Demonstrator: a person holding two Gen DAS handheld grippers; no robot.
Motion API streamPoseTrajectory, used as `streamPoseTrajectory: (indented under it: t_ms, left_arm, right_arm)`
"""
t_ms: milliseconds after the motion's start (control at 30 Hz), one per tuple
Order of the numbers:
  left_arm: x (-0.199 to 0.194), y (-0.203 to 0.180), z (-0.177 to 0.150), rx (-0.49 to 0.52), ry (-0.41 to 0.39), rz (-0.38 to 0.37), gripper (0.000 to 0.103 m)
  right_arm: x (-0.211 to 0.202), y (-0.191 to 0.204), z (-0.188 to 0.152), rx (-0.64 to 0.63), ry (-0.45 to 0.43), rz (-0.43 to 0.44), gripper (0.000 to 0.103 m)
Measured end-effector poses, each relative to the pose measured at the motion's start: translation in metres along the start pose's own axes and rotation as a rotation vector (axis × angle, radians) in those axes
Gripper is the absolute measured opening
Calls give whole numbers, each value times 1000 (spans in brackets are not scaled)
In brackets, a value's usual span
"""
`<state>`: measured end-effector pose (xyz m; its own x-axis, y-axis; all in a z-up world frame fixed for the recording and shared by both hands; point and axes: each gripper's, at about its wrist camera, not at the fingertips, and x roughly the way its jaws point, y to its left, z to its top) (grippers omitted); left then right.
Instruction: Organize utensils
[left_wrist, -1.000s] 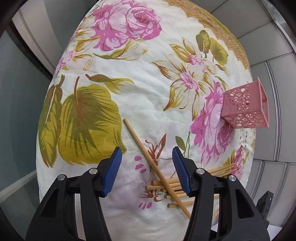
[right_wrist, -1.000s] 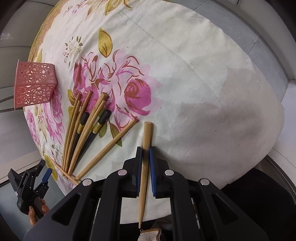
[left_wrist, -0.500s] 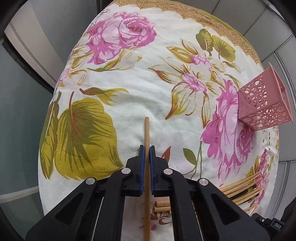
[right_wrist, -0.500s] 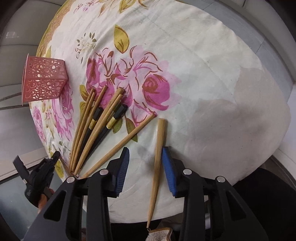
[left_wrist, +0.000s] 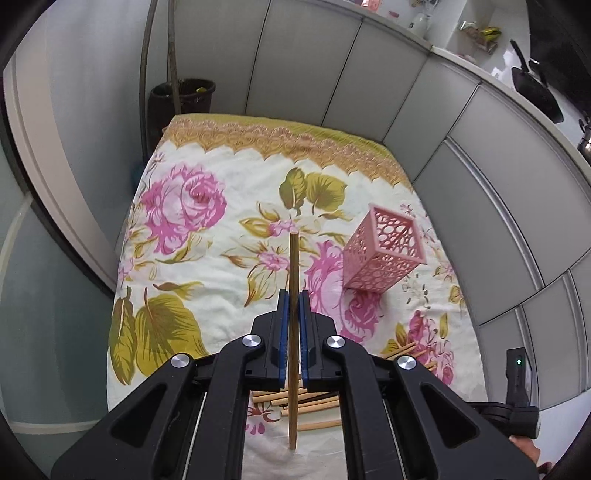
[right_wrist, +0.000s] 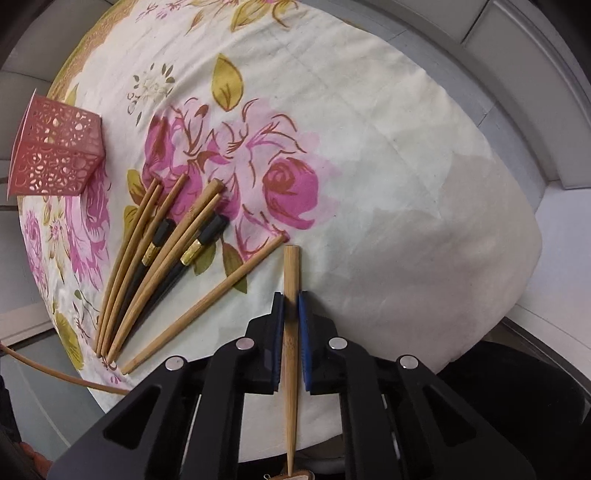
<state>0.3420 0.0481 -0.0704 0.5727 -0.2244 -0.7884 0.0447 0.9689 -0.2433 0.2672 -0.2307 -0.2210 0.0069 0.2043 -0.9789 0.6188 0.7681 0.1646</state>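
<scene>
Setting: a home kitchen or kitchen-side dining corner. Evidence, left wrist view: white counter ledge (left_wrist: 491, 55) along the upper right of the frame carrying a black wok (left_wrist: 535, 88), a metal pot at the far right edge and small packets and jars, too small to name. Grey panelled wall (left_wrist: 369, 85) below the ledge. Dark waste bin (left_wrist: 181, 99) at upper left with long handles standing in it. Worktop covered by a floral tablecloth (left_wrist: 207, 258) with a scalloped gold border: household furnishing, not lab or shop fittings.
</scene>
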Motion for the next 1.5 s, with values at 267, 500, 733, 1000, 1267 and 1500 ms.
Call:
streamPoseTrajectory:
  t_ms: [267,500,733,1000,1267,1500]
  left_arm:
    - [-40,-15,-3,53,-104,-65,4]
    - [-69,-54,-17,161,-176,-80,4]
    - [-93,-80,-25,210,-239,-83,4]
    - [-113,-105,-13,245,-299,-68,4]
    - [-125,-124,23,256,-371,-57,4]
    - [-124,-145,61,273,-443,-63,4]
  right_arm:
    - [-28,10,-33,-135,-216,89,8]
    - [-99,20,-71,-278,-444,173,8]
    - [-186,15,-96,-369,-611,241,8]
    - [-259,23,-100,-411,-768,295,8]
    - [-304,35,-69,-373,-858,338,8]
    - [-332,55,-44,-377,-937,359,8]
